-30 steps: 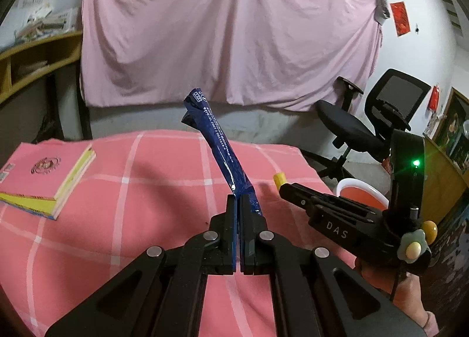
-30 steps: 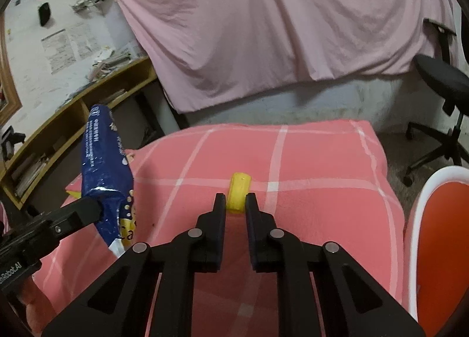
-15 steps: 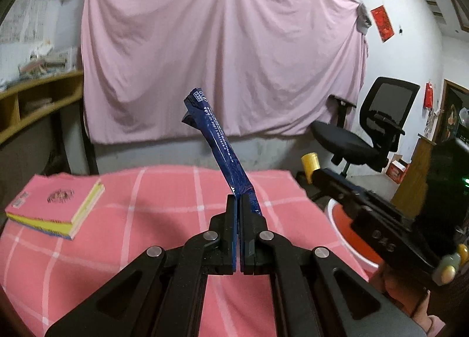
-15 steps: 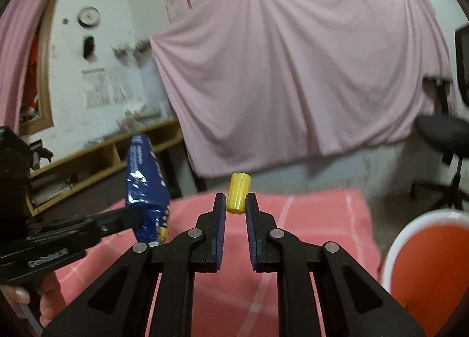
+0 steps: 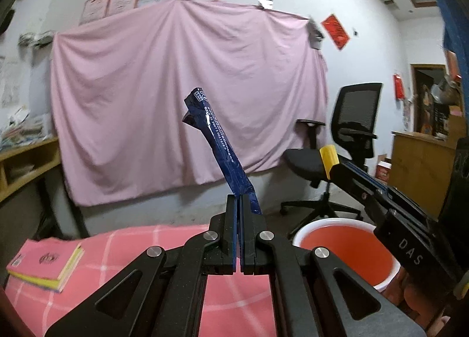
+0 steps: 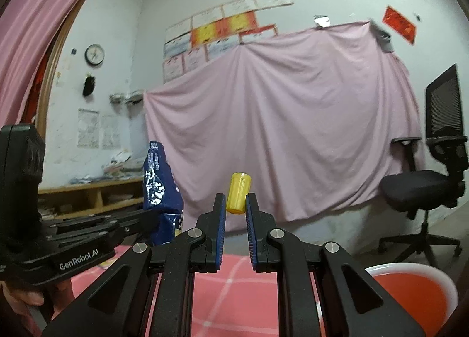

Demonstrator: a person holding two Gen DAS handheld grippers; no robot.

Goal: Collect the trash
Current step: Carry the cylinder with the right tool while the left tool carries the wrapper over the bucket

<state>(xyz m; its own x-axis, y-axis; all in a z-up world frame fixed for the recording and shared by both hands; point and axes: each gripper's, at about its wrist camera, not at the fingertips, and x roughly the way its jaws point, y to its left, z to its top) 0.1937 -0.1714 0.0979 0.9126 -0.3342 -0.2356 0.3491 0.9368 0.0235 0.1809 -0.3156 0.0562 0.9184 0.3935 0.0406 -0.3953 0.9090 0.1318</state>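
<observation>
Both hands are up in the air with something pinched; the left gripper (image 5: 239, 199) has its jaws pressed together on the bottom edge of a blue snack wrapper (image 5: 218, 146), which sticks up and leans to the left against the pink sheet (image 5: 176, 96) on the wall; the right gripper (image 6: 236, 205) has its jaws clamped on a small yellow cap (image 6: 239, 192), narrow gap, the cap poking up past the tips.

What each camera catches that the other misses: the left one sees the wrapper edge-on as a thin strip, plus a pink book (image 5: 44, 263) lying on the pink checked cloth (image 5: 140, 240) at the lower left; the right one shows the wrapper's broad printed face (image 6: 159, 193) and a wall clock (image 6: 94, 54) high on the left; it also catches fingers (image 6: 23, 299) under the left tool's handle.

Container: a white bucket with an orange inside (image 5: 343, 249) sits low beside the cloth, under the right tool in the left view; in the right view only part of its rim (image 6: 410, 271) shows at the bottom right; what I can see of its inside has nothing in it. A black office chair (image 5: 351, 137) stands behind it.
</observation>
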